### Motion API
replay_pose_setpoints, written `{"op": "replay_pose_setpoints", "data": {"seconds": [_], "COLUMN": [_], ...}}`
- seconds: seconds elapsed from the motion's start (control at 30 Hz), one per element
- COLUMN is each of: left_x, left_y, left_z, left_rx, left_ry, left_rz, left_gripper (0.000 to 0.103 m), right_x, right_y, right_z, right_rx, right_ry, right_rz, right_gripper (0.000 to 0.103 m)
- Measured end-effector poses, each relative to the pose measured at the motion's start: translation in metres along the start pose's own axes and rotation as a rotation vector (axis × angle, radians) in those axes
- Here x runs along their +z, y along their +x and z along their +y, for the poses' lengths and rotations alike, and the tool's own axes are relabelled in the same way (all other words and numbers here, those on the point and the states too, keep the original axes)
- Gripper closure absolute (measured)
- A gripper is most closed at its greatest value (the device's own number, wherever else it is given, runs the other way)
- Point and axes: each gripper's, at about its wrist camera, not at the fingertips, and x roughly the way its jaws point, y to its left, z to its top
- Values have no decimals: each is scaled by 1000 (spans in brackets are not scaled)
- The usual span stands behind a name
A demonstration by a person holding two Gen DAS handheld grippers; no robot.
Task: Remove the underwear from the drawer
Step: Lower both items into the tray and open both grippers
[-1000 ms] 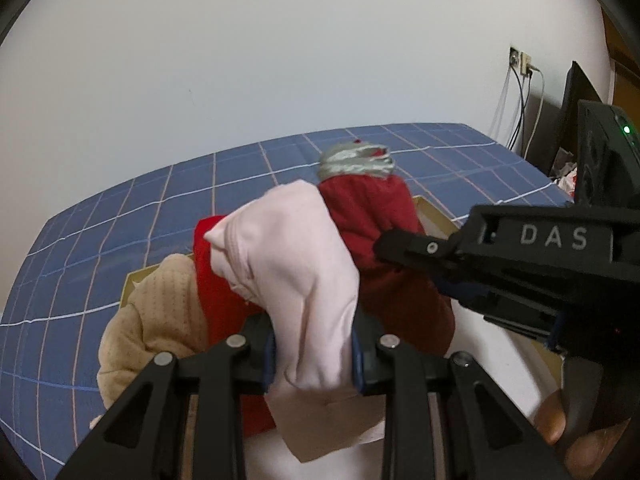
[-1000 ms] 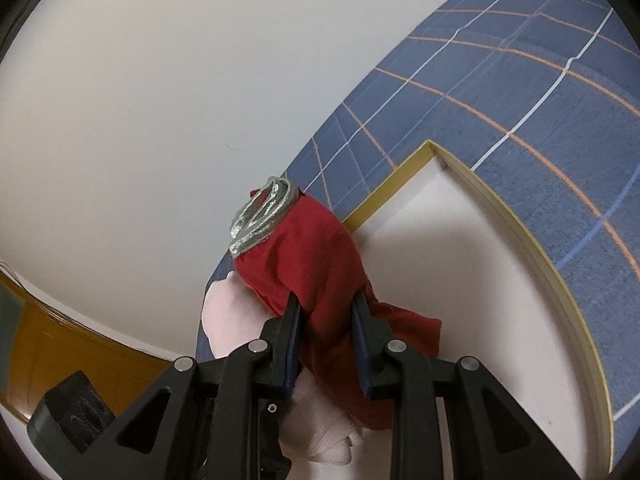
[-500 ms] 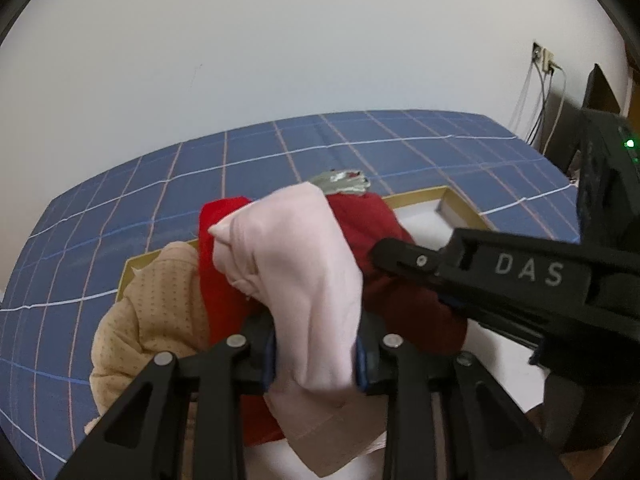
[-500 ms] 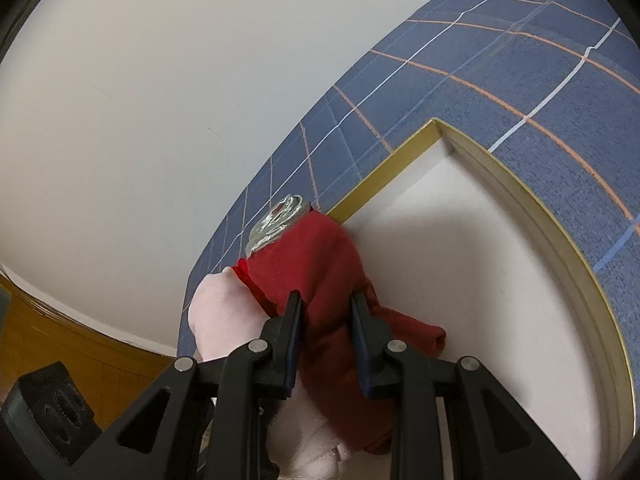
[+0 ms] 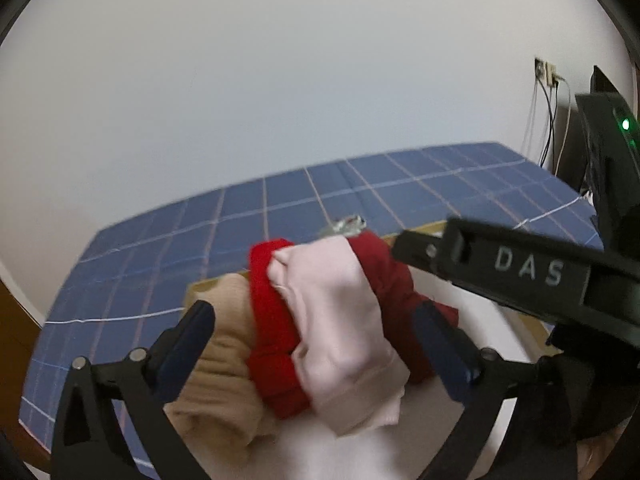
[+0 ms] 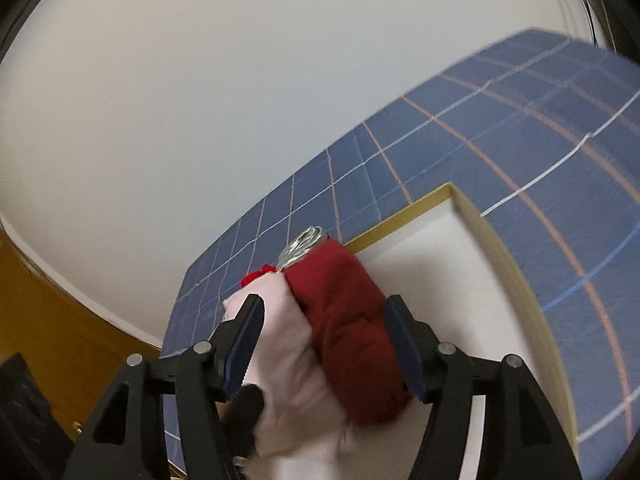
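Fingers: left gripper (image 5: 316, 344) spread wide, right gripper (image 6: 324, 344) partly apart, both just opened, underwear between untouched | pink underwear (image 5: 336, 332) frame centre, in drawer (image 6: 492, 240), long axis running away from camera | both grippers tilted down

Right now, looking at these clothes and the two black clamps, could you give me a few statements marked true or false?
1. The left gripper stands open around the pink garment. True; its jaws have just been opening.
2. The drawer sits on a green sheet. False: a blue checked one.
3. The right gripper clamps the dark red garment tight. False: its jaws have just been opening too.
4. A beige garment lies beside the bright red one. True.
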Motion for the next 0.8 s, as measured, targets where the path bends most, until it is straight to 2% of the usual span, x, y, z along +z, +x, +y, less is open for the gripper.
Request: {"op": "replay_pose_setpoints", "data": {"seconds": [0.27, 0.57, 0.8], "left_x": [-28, -55, -76], "left_y": [-36, -65, -77], "left_z": [6, 9, 3], "left_rx": [-4, 3, 1], "left_ry": [-53, -96, -95], "left_rz": [-25, -27, -6], "left_gripper": [1, 1, 1], "right_x": [-26, -59, -86], "right_y": [-38, -75, -98], "right_z": [12, 23, 26], "right_rx": [-77, -101, -100], "right_ry": [-132, -243, -276], "right_rz": [-69, -101, -112], "right_gripper": [38, 38, 37]}}
